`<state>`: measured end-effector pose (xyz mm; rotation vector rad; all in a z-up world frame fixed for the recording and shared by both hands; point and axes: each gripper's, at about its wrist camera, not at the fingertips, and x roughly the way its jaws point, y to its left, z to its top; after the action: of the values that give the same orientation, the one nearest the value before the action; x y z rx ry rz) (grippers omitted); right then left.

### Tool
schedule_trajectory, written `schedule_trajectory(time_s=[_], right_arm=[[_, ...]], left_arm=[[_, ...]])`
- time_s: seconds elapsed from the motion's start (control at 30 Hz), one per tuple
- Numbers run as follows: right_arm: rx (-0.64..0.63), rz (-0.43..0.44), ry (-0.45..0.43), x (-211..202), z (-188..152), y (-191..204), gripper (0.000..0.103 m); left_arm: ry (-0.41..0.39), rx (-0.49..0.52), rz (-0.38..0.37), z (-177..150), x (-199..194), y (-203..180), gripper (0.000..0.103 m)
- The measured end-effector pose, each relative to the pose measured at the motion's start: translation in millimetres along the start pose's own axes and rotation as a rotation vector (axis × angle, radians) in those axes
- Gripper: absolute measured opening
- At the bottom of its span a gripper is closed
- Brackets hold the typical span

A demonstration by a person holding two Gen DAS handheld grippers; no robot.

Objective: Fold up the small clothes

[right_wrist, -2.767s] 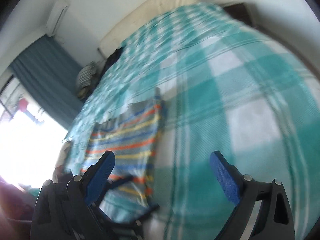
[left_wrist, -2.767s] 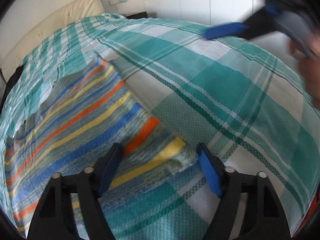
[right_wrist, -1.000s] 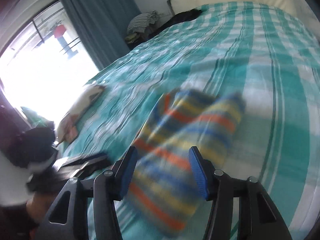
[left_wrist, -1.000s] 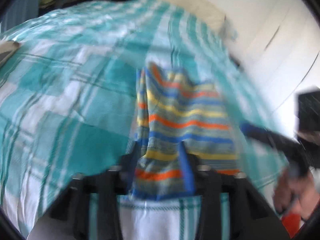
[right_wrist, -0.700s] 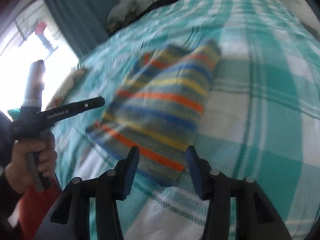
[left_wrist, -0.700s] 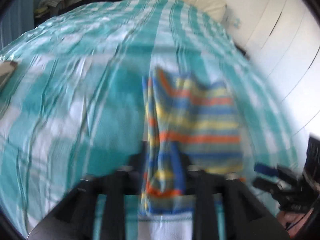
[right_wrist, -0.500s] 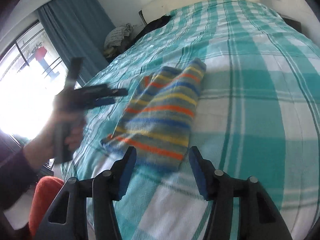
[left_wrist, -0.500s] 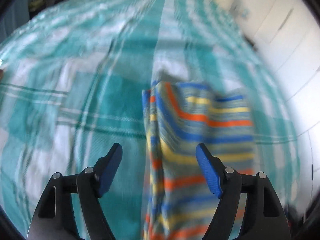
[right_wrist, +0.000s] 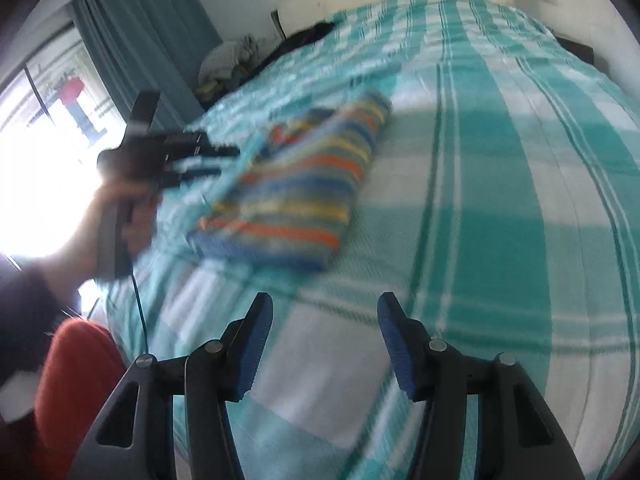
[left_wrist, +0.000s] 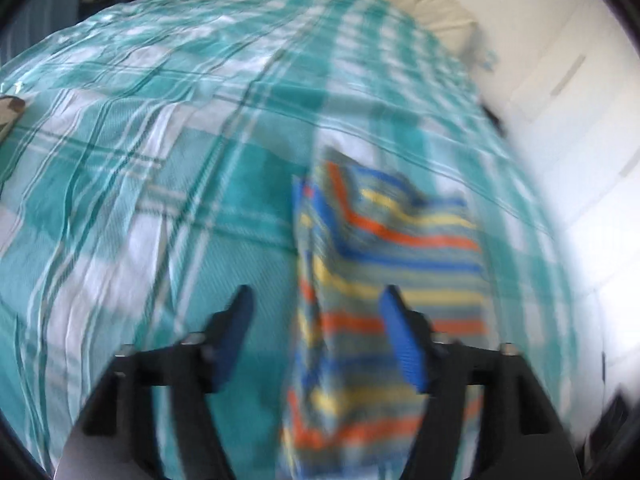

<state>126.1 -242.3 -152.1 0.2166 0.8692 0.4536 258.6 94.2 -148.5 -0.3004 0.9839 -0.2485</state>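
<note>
Striped cloth [left_wrist: 384, 280] lies folded on the bed [left_wrist: 160, 160], its long axis running away beneath my wide-open left gripper [left_wrist: 320, 340]; my right gripper [right_wrist: 320, 344], also wide, sits farther back.

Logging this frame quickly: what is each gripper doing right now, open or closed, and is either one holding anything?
Left gripper: open, holding nothing; the striped garment lies on the bed.
Right gripper: open, holding nothing, above the bedspread.
</note>
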Motion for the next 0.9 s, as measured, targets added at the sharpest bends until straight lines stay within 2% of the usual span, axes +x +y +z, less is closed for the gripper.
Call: schedule_trajectory(time_s=[0.07, 0.13, 0.17, 0.2, 0.23, 0.27, 0.3, 0.37, 0.43, 0.47, 0.57, 0.63, 0.73, 0.8, 0.87, 0.9], right_arm=[[-0.044, 0.011, -0.019, 5.3, 17.1, 14.2, 0.055], [-0.092, 0.021, -0.032, 15.9, 30.5, 30.4, 0.055], [-0.109, 0.032, -0.022, 24.9, 33.7, 35.4, 0.056], [-0.122, 0.038, 0.017, 41.2, 34.8, 38.0, 0.062], [-0.124, 0.032, 0.100, 63.5, 31.9, 36.6, 0.064], [-0.120, 0.012, 0.176, 80.6, 27.1, 33.9, 0.064], [-0.121, -0.049, 0.232, 92.6, 20.9, 30.3, 0.064], [-0.101, -0.040, 0.202, 80.6, 18.8, 27.6, 0.064], [-0.045, -0.015, 0.153, 59.8, 17.8, 20.3, 0.076], [-0.030, -0.017, 0.125, 51.6, 18.1, 15.9, 0.084], [0.015, -0.007, 0.066, 40.9, 30.4, -0.3, 0.087], [0.069, 0.031, 0.056, 42.7, 45.0, -15.1, 0.087], [0.132, 0.114, 0.021, 56.2, 76.3, -36.8, 0.087], [0.157, 0.153, 0.037, 74.1, 92.1, -45.5, 0.087], [0.182, 0.186, 0.057, 92.2, 104.2, -52.6, 0.087], [0.210, 0.215, 0.082, 109.7, 110.0, -56.8, 0.087]], left_arm=[[0.051, 0.063, 0.011, -19.4, 2.6, -8.9, 0.070], [0.100, 0.128, 0.109, -35.5, 13.6, -10.5, 0.052], [0.147, 0.132, 0.166, -44.8, 25.7, -2.6, 0.051], [0.145, 0.089, 0.135, -46.1, 25.9, 5.2, 0.051], [0.133, 0.035, 0.102, -45.9, 22.2, 12.7, 0.052], [0.129, -0.031, 0.077, -43.3, 14.5, 20.9, 0.059], [0.120, -0.053, 0.081, -41.0, 8.7, 23.8, 0.065], [0.068, -0.035, 0.108, -35.6, -8.6, 25.7, 0.071], [0.032, -0.004, 0.084, -29.9, -18.7, 27.8, 0.081], [0.031, -0.002, 0.044, -26.9, -20.5, 30.3, 0.085], [0.056, -0.013, -0.036, -14.1, -8.9, 33.2, 0.086], [0.080, -0.020, -0.086, -7.4, 7.8, 31.6, 0.086], [0.123, -0.012, -0.072, 5.0, 42.6, 29.6, 0.086], [0.118, 0.007, -0.080, 8.3, 52.7, 25.8, 0.086], [0.125, 0.029, -0.126, 13.4, 61.9, 18.2, 0.085], [0.137, 0.029, -0.155, 13.9, 64.9, 16.9, 0.079]])
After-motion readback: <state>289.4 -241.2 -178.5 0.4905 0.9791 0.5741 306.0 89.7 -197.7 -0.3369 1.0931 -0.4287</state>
